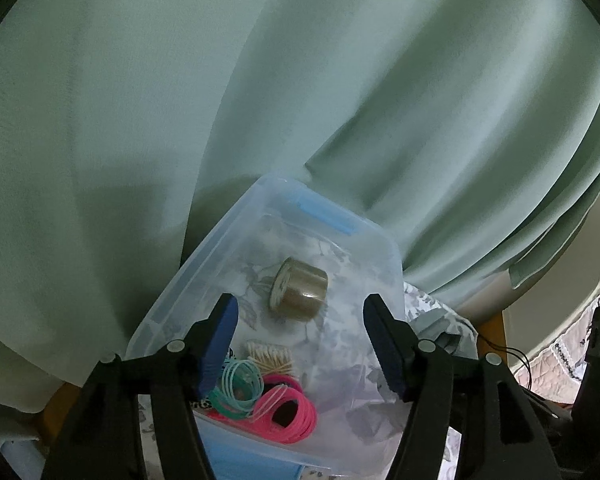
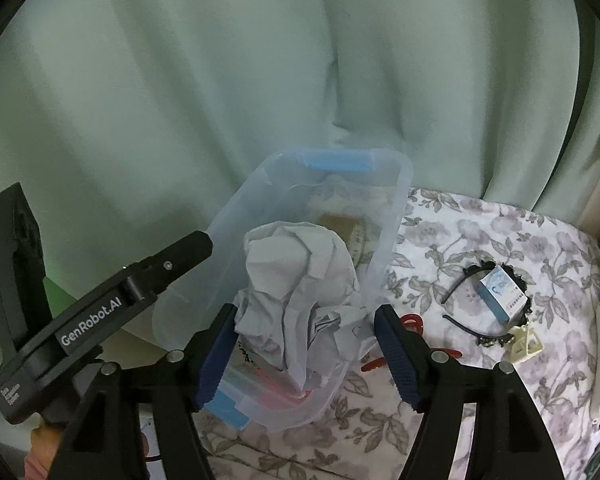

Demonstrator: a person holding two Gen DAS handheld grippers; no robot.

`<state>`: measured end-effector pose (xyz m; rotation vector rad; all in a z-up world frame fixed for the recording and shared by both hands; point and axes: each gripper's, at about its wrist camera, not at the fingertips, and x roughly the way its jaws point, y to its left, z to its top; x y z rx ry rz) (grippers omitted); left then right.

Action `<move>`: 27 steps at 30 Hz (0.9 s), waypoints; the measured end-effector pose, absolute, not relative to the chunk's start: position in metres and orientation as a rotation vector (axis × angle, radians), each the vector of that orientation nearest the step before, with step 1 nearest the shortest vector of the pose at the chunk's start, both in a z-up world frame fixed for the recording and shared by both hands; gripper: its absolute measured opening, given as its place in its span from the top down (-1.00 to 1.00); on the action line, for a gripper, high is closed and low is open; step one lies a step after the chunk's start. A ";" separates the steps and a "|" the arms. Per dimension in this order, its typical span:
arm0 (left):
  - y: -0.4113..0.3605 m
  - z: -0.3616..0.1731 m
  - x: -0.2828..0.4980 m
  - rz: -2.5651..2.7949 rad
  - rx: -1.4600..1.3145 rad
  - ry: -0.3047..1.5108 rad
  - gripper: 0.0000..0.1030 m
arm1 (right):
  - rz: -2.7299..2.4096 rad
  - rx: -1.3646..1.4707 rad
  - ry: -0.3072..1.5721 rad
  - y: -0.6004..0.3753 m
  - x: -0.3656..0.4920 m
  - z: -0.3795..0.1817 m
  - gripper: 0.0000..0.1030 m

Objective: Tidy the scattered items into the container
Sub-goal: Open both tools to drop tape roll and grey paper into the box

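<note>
One clear bin point(image 2: 392, 216), one tape roll point(image 1: 299, 290), one headband point(image 2: 460, 276), one small box point(image 2: 500, 294).

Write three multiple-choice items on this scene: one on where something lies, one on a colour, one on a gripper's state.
1. Where does the tape roll lie?
A. Inside the clear container
B. On the floral cloth outside it
C. Between the left gripper's fingers

2. What colour are the container's handles?
A. Red
B. Blue
C. Yellow

3. How does the right gripper stand?
A. Shut on the small box
B. Shut on nothing
C. Open

Answers: 1 A, the roll rests on the container's floor. 2 B, both end handles show blue. 3 C, its pads stand apart, gripping nothing; the box lies on the cloth.
</note>
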<state>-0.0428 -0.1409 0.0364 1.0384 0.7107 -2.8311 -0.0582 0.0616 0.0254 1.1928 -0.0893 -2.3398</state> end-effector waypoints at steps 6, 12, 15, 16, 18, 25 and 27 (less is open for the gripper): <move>-0.140 0.040 -0.040 -2.831 1.031 0.709 -0.30 | -2.329 1.163 -0.092 0.062 -0.054 0.030 -0.45; -0.141 0.046 -0.035 -2.829 1.010 0.708 -0.31 | -2.325 1.142 -0.097 0.063 -0.050 0.034 -0.47; -0.142 0.049 -0.032 -2.827 1.000 0.704 -0.31 | -2.325 1.136 -0.101 0.063 -0.048 0.036 -0.48; -0.142 0.051 -0.031 -2.827 0.997 0.702 -0.31 | -2.326 1.133 -0.106 0.064 -0.048 0.036 -0.48; -0.142 0.053 -0.029 -2.826 0.991 0.698 -0.31 | -2.329 1.128 -0.112 0.066 -0.047 0.038 -0.48; -0.135 0.060 -0.025 -2.840 0.975 0.674 -0.31 | -2.337 1.108 -0.130 0.073 -0.041 0.044 -0.48; -0.132 0.064 -0.022 -2.850 0.971 0.662 -0.31 | -2.342 1.101 -0.142 0.077 -0.039 0.047 -0.48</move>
